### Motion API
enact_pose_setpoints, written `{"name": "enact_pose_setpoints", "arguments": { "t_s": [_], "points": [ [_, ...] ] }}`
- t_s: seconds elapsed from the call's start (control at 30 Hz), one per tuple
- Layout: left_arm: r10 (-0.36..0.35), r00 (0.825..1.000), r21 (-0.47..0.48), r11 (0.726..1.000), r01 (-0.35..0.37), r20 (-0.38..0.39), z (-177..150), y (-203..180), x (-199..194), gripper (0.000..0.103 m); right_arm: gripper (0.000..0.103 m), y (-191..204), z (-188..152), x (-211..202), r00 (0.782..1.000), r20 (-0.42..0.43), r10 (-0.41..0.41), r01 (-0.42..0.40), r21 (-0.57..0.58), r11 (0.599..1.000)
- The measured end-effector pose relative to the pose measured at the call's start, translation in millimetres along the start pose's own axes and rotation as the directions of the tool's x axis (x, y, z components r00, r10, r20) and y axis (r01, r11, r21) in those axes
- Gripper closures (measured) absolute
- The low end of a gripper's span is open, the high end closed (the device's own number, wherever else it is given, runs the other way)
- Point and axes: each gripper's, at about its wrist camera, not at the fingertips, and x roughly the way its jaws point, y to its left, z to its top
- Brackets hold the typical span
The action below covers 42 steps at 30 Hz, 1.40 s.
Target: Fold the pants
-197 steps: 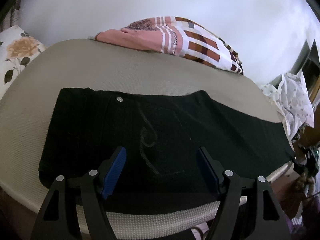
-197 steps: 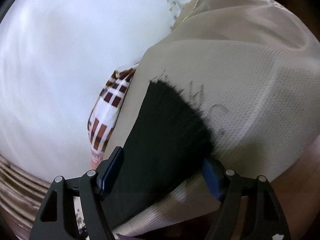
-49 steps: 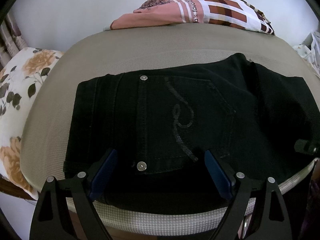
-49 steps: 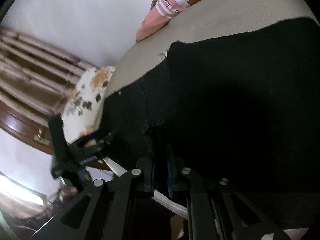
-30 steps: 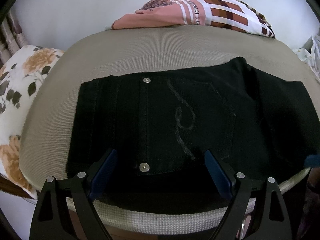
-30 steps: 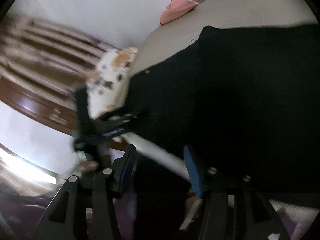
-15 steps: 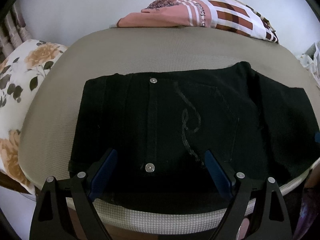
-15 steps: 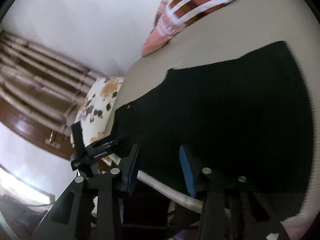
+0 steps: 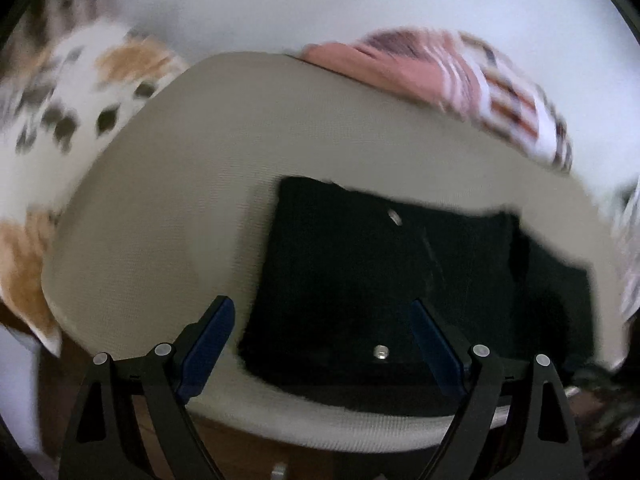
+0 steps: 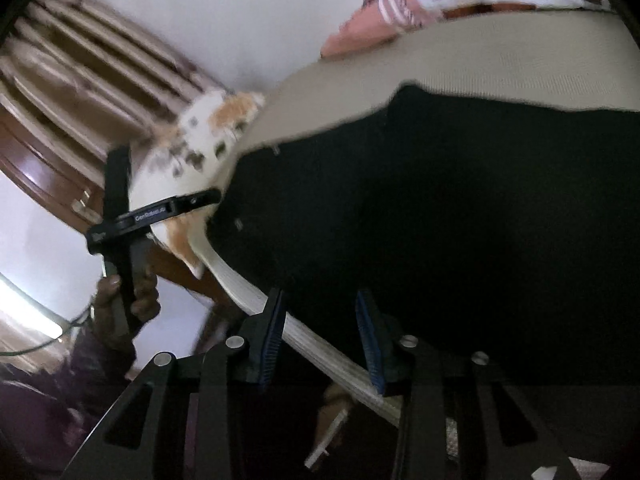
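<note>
The black pants (image 9: 384,280) lie folded on the beige mesh pad (image 9: 192,208), back pocket with metal rivets facing up. They also fill the right wrist view (image 10: 460,216). My left gripper (image 9: 320,320) is open and empty, held above the near left edge of the pants. It also shows in the right wrist view (image 10: 200,200), with the hand holding its handle. My right gripper (image 10: 320,320) is open and empty over the near edge of the pants and pad. The view is blurred by motion.
A pink, white and brown patterned cloth (image 9: 460,76) lies at the pad's far edge. A floral pillow (image 9: 60,120) sits to the left of the pad. A white wall is behind. Dark wooden furniture (image 10: 48,152) stands beyond the pillow.
My right gripper, shut on the pants' leg end, has let go and now stands open. My left gripper has swung left, so the pants sit further right in its view.
</note>
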Motion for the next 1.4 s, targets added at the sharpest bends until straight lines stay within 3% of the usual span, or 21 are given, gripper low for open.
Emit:
{"name": "enact_pose_setpoints", "arguments": {
  "t_s": [0.1,0.2,0.37,0.47,0.57,0.7,0.8,0.93,1.03,1.07,1.2,1.3,1.4],
  "points": [
    [-0.105,0.994,-0.142,0.984,0.104,-0.004,0,50,-14,0.014,0.067,-9,2,-20,0.997,0.071,0.034,-0.037,0.046,0.998],
    [-0.215,0.976,-0.270,0.942,0.200,-0.023,-11,89,-11,0.014,0.066,-21,1,-25,0.994,0.098,0.055,-0.065,0.107,0.992],
    [-0.423,0.901,-0.434,0.832,0.346,-0.091,-43,108,24,0.014,0.065,-25,-4,-12,0.996,0.077,0.046,-0.057,0.150,0.987],
    [-0.483,0.868,-0.442,0.807,0.391,-0.115,-48,96,38,0.014,0.065,-19,-3,-7,0.998,0.062,0.034,-0.043,0.140,0.989],
    [-0.506,0.848,-0.427,0.809,0.403,-0.158,-48,81,52,0.014,0.063,-15,-4,-7,0.998,0.062,0.031,-0.039,0.133,0.990],
    [-0.524,0.840,-0.403,0.806,0.433,-0.145,-36,72,63,0.014,0.062,-17,-5,-7,0.997,0.067,0.036,-0.045,0.150,0.988],
    [-0.574,0.810,-0.424,0.767,0.481,-0.119,-28,72,73,0.009,0.061,-17,-6,-7,0.997,0.068,0.034,-0.044,0.152,0.987],
    [-0.621,0.777,-0.420,0.735,0.532,-0.102,-24,75,78,0.008,0.058,-18,-6,-5,0.997,0.066,0.039,-0.050,0.166,0.985],
    [-0.668,0.742,-0.412,0.690,0.594,-0.049,-28,83,77,0.008,0.058,-20,-7,-5,0.996,0.069,0.047,-0.059,0.180,0.982],
    [-0.667,0.744,-0.408,0.693,0.595,-0.046,-29,83,75,0.008,0.057,-21,-7,-5,0.996,0.071,0.051,-0.063,0.186,0.981],
    [-0.620,0.782,-0.368,0.743,0.558,-0.066,-33,84,68,0.008,0.055,-21,-7,-8,0.996,0.080,0.048,-0.062,0.190,0.980],
    [-0.590,0.806,-0.424,0.742,0.519,-0.046,-27,91,69,0.009,0.052,-25,-7,-6,0.995,0.084,0.056,-0.072,0.206,0.976],
    [-0.569,0.820,-0.409,0.763,0.501,-0.057,-18,88,73,0.008,0.051,-26,-8,-5,0.994,0.085,0.062,-0.079,0.215,0.973]
  ]
}}
